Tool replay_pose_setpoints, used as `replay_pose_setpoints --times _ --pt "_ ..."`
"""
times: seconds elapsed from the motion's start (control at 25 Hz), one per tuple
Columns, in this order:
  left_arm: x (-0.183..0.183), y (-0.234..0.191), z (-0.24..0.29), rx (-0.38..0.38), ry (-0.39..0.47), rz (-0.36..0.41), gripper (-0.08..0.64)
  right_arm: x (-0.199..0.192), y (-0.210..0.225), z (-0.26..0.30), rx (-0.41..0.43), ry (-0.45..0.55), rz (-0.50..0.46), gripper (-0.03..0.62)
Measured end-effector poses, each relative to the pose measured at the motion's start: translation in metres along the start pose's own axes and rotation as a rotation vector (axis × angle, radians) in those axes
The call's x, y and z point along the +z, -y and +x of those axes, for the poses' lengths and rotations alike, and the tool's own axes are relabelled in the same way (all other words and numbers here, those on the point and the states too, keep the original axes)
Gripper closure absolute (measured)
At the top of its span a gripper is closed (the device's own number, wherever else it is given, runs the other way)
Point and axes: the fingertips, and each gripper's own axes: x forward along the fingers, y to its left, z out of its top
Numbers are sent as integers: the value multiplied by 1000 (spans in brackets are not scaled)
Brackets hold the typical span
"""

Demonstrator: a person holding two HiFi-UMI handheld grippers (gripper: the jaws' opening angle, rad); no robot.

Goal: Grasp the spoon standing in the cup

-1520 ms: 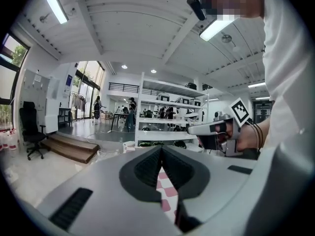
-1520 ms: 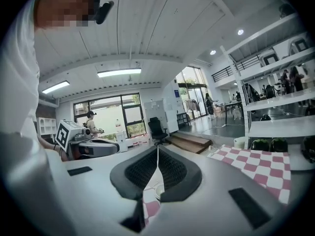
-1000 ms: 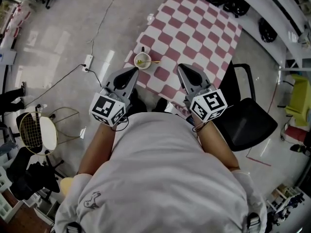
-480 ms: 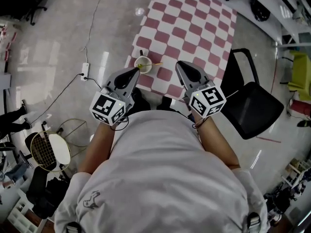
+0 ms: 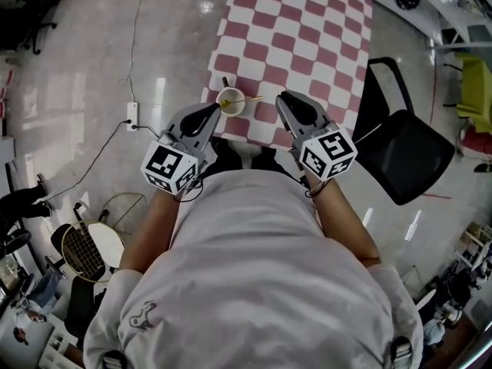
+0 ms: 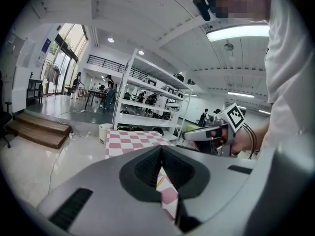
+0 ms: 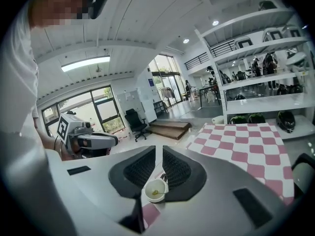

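Note:
A pale cup (image 5: 230,101) stands on the near left corner of the red-and-white checked table (image 5: 300,37). A yellow spoon (image 5: 247,98) rests in it, handle leaning out to the right. My left gripper (image 5: 213,111) is shut, its tip just short of the cup on the near left. My right gripper (image 5: 282,101) is shut too, a little to the cup's right and empty. In the right gripper view the cup (image 7: 156,190) with the spoon (image 7: 155,192) shows below the jaw tips. The left gripper view shows only the spoon handle (image 6: 159,180).
A black office chair (image 5: 411,148) stands at the table's right side. A power strip with cables (image 5: 132,114) lies on the shiny floor to the left. A racket and wire stool (image 5: 92,244) sit further left. White shelving (image 6: 147,100) rises beyond the table.
The person has moved closer to the table, so the cup now sits nearer both gripper tips. Both grippers stay shut and empty.

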Motion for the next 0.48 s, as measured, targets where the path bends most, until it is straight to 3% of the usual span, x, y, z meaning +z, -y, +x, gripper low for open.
replay_pose_setpoints --times 0.48 --pt "-26 -8 23 -91 -68 -4 546 -42 12 24 -23 -63 130 517"
